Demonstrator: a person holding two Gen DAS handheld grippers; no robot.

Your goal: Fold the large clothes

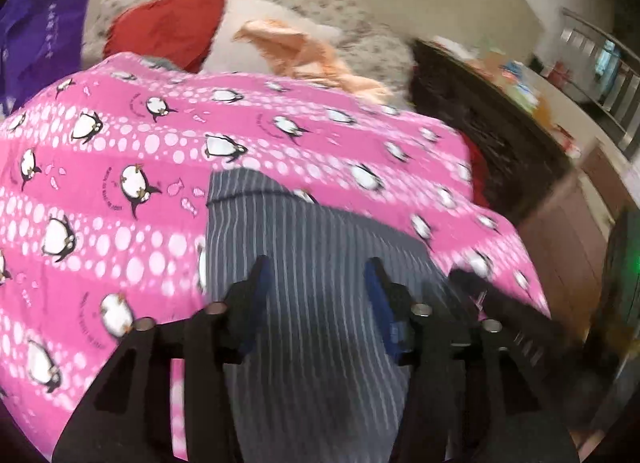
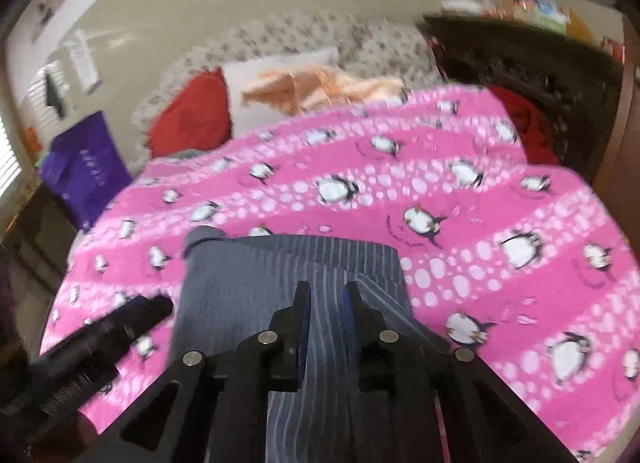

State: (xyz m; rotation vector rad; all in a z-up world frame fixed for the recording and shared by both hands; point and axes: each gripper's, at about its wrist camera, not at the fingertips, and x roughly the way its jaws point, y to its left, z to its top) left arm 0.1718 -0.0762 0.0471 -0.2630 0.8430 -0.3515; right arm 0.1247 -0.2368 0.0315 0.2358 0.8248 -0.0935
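- The grey striped garment (image 1: 304, 263) lies on your bed's pink penguin blanket (image 1: 120, 167)
- Your left gripper (image 1: 318, 283) hovers over the garment, fingers well apart
- Your right gripper (image 2: 327, 303) has a narrow gap between its fingers with striped cloth in it; whether it is pinched, you cannot tell

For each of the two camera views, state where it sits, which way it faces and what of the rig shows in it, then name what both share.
Left wrist: sits on the left gripper, facing forward and down over the striped garment; its open fingers show, with the other gripper at right.
Right wrist: sits on the right gripper, facing the same way; its fingers stand narrowly apart with striped cloth between, whether gripped is unclear.
Shared: the garment, pink penguin blanket, red pillow, purple bag.
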